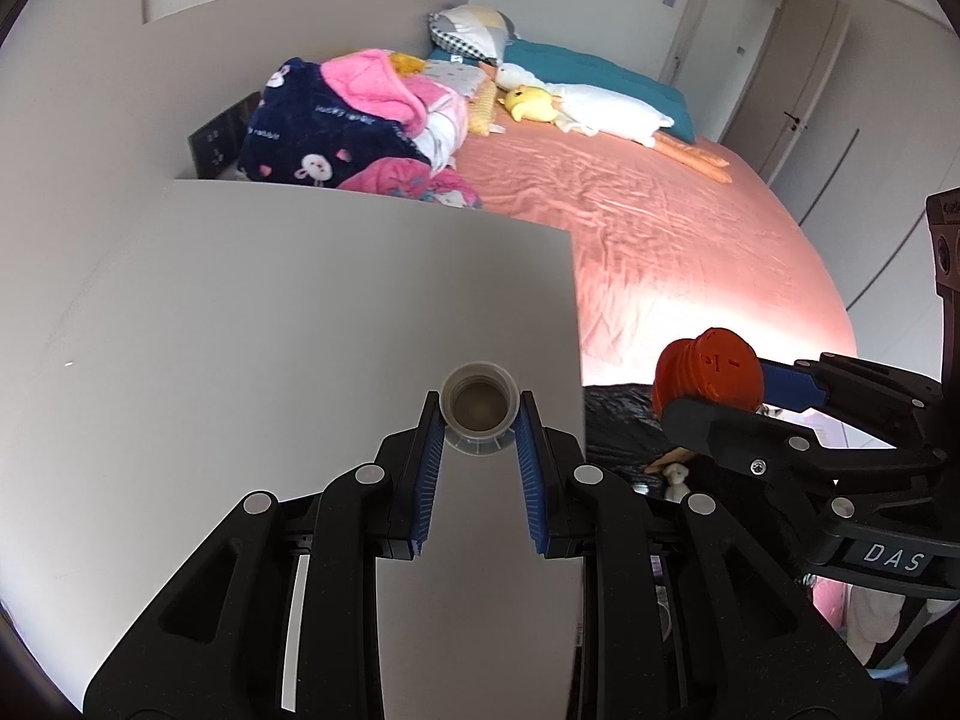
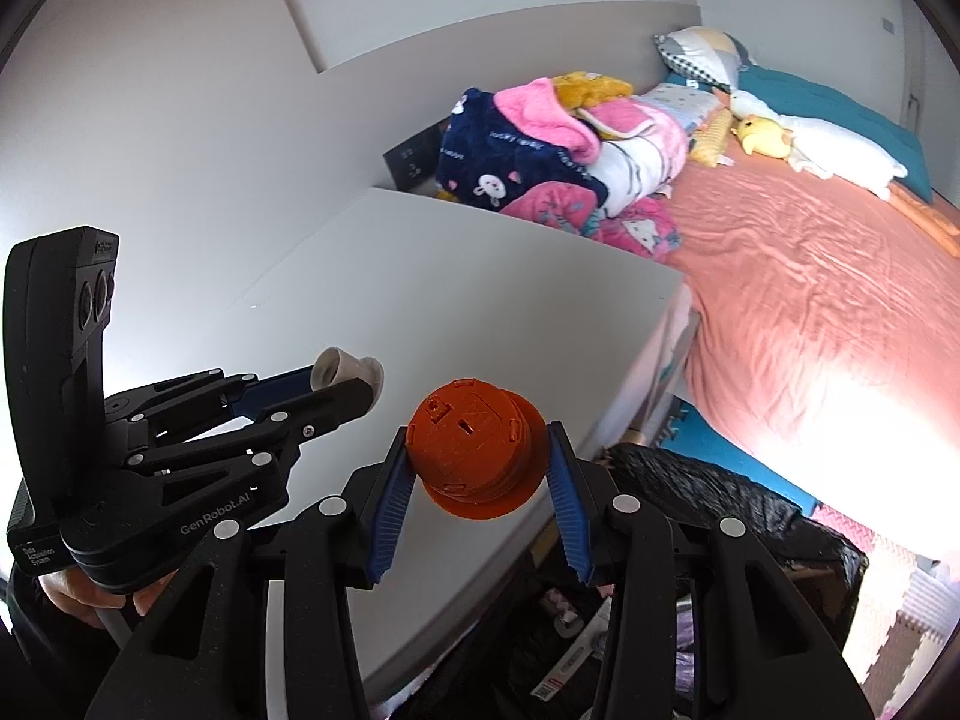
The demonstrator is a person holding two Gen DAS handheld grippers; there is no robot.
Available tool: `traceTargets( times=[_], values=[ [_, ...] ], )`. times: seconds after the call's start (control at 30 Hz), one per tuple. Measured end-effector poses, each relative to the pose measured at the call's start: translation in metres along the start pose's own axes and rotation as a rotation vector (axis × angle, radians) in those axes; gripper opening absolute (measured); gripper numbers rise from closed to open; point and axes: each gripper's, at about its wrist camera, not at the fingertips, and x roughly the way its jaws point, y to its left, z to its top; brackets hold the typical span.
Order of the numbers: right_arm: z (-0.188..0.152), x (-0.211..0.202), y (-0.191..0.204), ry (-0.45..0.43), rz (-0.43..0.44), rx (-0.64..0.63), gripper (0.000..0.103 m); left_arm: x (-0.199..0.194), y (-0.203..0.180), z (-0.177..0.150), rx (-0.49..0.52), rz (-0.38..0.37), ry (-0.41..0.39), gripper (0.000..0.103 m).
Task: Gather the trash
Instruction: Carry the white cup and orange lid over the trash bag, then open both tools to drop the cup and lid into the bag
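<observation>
The left gripper (image 1: 480, 414) is clamping its blue pads on a small pale cup (image 1: 480, 405), mouth facing the camera, held above the grey table top (image 1: 270, 330). The right gripper (image 2: 478, 462) is gripping an orange ridged plug-like piece (image 2: 477, 456) between its pads, with the jaws standing partly apart around its body. That piece is hanging just over the table's right edge, above a black bin bag (image 2: 720, 498) that is standing open on the floor beside the table.

The table's near right corner is ending close to the cup, and past that edge the floor gap is running narrow between the table and the bed (image 1: 660, 228) with its salmon sheet. The table top itself is lying bare and wide to the left.

A heap of folded blankets (image 1: 360, 120) is sitting at the far end of the table, against the bed's head, with pillows and soft toys (image 1: 528, 102) beyond.

The right wrist view is showing foam floor mats (image 2: 888, 612) and litter inside the bag, plus a hand (image 2: 90, 594) under the left gripper's body. The left wrist view alone is showing the closet doors (image 1: 780, 60) on the far wall.
</observation>
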Motion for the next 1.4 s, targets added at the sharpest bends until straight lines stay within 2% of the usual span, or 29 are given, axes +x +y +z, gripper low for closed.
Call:
traceTargets(
  times=[0.9,1.4],
  values=[
    [-0.037,-0.064,-0.071,-0.082,-0.103,0.149,0.045,0.014,-0.090,0.003,0.160,-0.115,0.023,0.024],
    [-0.062,-0.101,-0.116,-0.132,-0.189,0.251,0.045,0.028,-0.143,0.008,0.262,-0.211,0.049,0.024]
  ],
)
